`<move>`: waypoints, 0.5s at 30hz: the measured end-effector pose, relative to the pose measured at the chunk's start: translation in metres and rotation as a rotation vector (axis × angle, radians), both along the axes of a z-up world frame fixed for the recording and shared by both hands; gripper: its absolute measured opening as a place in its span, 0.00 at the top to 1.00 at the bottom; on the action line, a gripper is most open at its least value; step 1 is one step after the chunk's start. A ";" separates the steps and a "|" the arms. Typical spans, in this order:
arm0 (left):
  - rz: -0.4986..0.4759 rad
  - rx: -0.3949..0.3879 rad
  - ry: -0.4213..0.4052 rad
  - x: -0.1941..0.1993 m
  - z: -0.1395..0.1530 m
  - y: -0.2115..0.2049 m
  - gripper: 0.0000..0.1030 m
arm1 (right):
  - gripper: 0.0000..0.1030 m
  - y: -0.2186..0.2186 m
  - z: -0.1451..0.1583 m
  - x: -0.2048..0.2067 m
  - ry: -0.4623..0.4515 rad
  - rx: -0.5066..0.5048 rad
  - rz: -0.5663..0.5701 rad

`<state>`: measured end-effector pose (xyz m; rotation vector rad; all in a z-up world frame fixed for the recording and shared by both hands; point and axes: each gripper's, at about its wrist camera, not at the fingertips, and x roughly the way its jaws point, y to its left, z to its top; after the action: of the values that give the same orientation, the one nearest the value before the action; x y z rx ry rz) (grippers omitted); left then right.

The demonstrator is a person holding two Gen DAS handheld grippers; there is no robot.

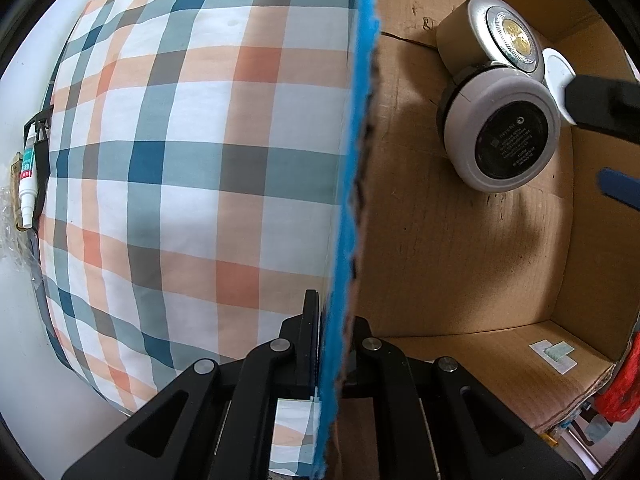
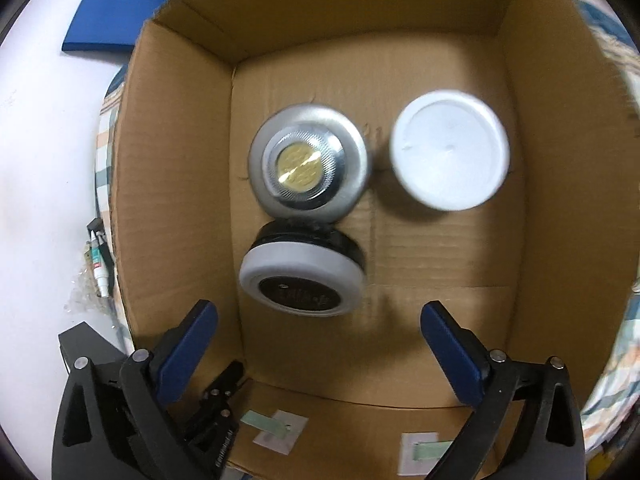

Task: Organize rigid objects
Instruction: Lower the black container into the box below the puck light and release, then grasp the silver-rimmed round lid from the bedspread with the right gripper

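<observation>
Cardboard box (image 2: 180, 184) floor, three round jars, black label (image 1: 512, 142) writing unreadable

In the right wrist view the white lid (image 2: 450, 150) is smeared by motion blur, and the print on the black face of the white-rimmed jar (image 2: 302, 280) cannot be read. In the left wrist view the box wall (image 1: 344, 200) hides the pads of the left hand-held gripper (image 1: 334, 344). There the right hand-held gripper (image 1: 612, 148) is cut off by the picture's edge, and the small bottle (image 1: 27, 180) at the far left carries a label too small to read.
</observation>
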<state>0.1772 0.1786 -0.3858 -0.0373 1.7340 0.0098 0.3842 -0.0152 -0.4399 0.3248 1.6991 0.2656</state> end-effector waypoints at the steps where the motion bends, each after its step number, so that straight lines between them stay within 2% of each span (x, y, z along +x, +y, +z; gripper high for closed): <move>1: 0.000 0.001 0.000 0.000 0.000 0.000 0.96 | 0.00 -0.003 0.005 -0.001 -0.022 -0.025 0.007; 4: -0.002 0.002 -0.002 -0.001 0.000 -0.001 0.96 | 0.00 -0.009 0.021 -0.004 -0.089 -0.094 0.035; 15: -0.009 0.006 0.000 -0.001 -0.001 -0.005 0.96 | 0.00 -0.019 0.064 -0.024 -0.172 -0.192 0.065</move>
<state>0.1759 0.1740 -0.3865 -0.0248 1.7337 0.0088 0.3603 -0.0337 -0.3762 0.1016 1.5522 0.1711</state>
